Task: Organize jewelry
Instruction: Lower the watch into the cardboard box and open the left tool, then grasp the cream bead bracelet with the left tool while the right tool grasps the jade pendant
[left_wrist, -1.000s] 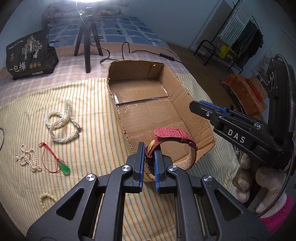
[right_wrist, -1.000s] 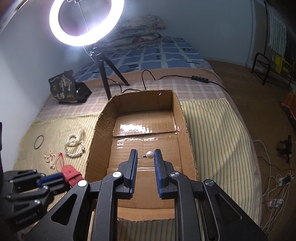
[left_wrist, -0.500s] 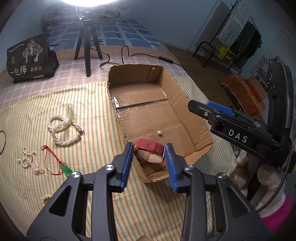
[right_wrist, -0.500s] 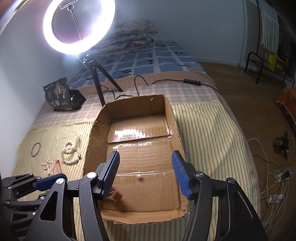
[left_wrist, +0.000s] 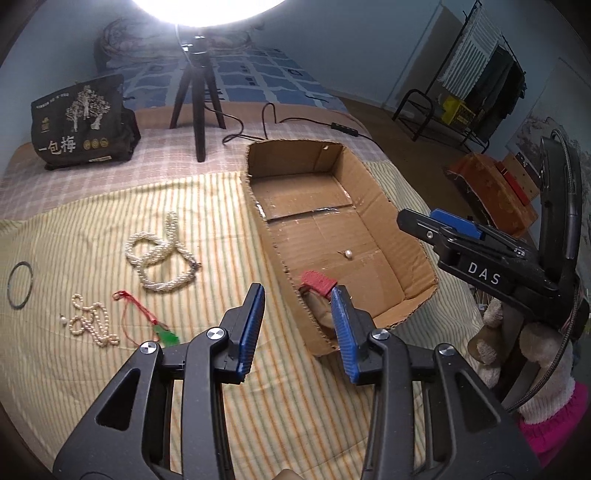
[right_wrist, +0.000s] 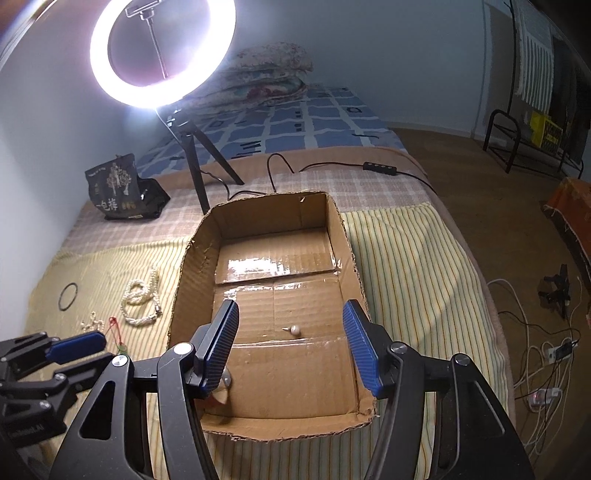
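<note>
- Now the left gripper (left_wrist: 298, 325) hangs released over the near left corner of the open brown cardboard box (left_wrist: 384, 199); its blue-padded jaws have just been opening, and nothing is pressed between them.
- Beyond those jaws, the red fabric-strap watch (left_wrist: 318, 283) lies on the box floor against the near left wall, clear of both pads.
- Likewise the right gripper (right_wrist: 291, 350) is released above the box, jaws having just spread wide, nothing touching the pads.
- Between its jaws in that view, the small white pearl stud (right_wrist: 294, 329) rests on the cardboard floor near the middle.
- Left of the box, on the yellow striped cloth (left_wrist: 92, 221) over the bed, lie a thick coiled pearl rope bracelet (left_wrist: 159, 258), a thin pearl strand (left_wrist: 90, 325), a green pendant on a red cord (left_wrist: 166, 334) and a dark thin ring (left_wrist: 20, 284), all outside the box.
- Behind stand a lit ring lamp on a black tripod (right_wrist: 162, 51) and a black printed bag (left_wrist: 81, 122).
</note>
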